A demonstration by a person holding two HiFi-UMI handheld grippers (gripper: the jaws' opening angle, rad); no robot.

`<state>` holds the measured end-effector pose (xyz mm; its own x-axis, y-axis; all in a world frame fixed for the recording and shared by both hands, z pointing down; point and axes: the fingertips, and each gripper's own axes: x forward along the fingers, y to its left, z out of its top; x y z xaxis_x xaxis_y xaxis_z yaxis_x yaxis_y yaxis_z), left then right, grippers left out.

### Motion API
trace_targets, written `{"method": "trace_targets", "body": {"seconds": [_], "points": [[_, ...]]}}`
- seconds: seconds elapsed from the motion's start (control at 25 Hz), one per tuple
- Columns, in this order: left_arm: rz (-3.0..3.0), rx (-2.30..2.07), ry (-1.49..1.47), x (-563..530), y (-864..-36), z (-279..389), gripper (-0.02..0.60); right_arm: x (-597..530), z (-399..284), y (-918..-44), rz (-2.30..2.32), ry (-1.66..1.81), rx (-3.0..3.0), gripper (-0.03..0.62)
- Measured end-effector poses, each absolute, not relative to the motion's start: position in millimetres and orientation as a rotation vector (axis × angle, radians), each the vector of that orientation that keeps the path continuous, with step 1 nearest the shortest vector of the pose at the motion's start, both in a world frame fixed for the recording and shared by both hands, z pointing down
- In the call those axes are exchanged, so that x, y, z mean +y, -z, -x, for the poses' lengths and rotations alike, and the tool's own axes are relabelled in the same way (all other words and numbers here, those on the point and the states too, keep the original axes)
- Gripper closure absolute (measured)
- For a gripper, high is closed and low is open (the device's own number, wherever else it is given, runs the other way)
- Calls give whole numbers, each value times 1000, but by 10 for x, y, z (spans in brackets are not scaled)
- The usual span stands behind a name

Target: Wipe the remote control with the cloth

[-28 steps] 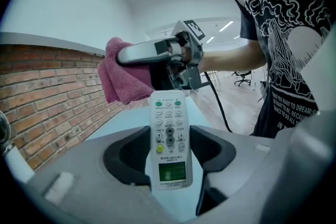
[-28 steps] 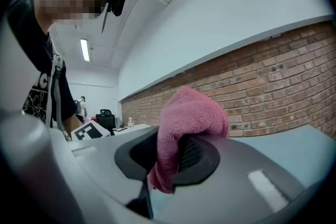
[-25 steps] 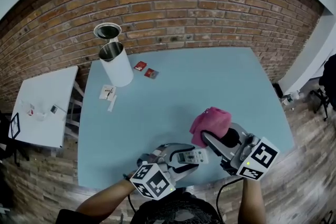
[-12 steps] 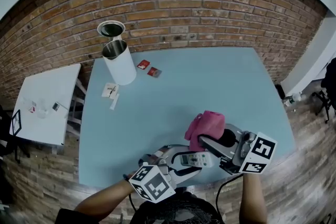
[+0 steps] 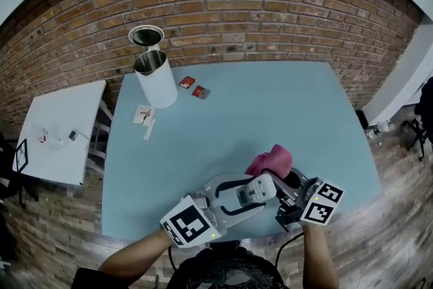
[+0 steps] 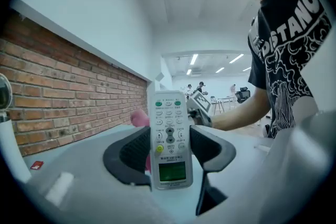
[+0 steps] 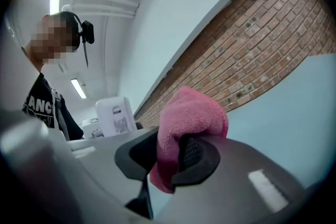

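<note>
The remote control is clamped widthwise in the left hand-held gripper; just beyond its far end, along its long axis, the cloth is pinched in the right hand-held gripper

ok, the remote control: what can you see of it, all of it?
Slim white plastic remote control, long rectangle: green keys at the far end, grey keys and one yellow button mid-face, small green screen at the near end. The left claw grips its long edges between black pads, key face to that camera. It is held over the light blue table, far end by the pink cloth; contact there unclear.
</note>
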<state>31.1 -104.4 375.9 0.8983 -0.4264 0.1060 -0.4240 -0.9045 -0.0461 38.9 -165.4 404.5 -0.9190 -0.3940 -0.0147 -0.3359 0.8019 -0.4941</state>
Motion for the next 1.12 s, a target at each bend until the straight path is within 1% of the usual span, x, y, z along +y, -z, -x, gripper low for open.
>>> {"method": "trace_targets", "body": {"seconds": [0.36,0.52,0.76,1.12], "points": [[3052,860,-45,-1336,-3370,-41,347,-1295,-129,-4302,417,1068,2683,531],[3051,883,-76,-1396,-3289,25,347,-1245,-63,-4277,369,1145,2586,531],[3082,848,-90,-1343,-3277,1,347,-1305,-98,-4243,358,1176,2519,531],[3123,709,-73,-1108,-3254,-216,347,-1434,-187,-4225,373,1182,2477,531]]}}
